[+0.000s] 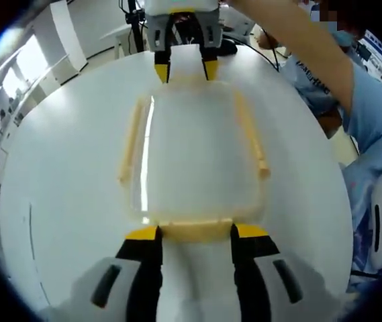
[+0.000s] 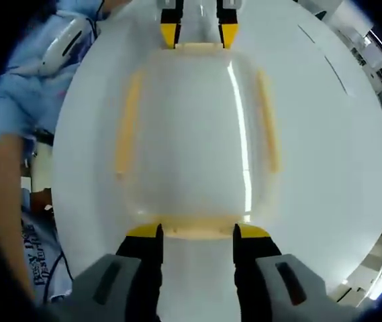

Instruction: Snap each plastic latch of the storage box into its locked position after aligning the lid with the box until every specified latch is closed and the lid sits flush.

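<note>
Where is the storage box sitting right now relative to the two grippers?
The storage box sits on the white table, centred between both grippers: left gripper at one end latch, right gripper at the opposite end.

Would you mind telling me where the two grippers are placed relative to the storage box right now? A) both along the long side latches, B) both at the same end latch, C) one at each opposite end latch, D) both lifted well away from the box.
C: the left gripper straddles one end latch of the storage box while the right gripper sits at the opposite end latch.
</note>
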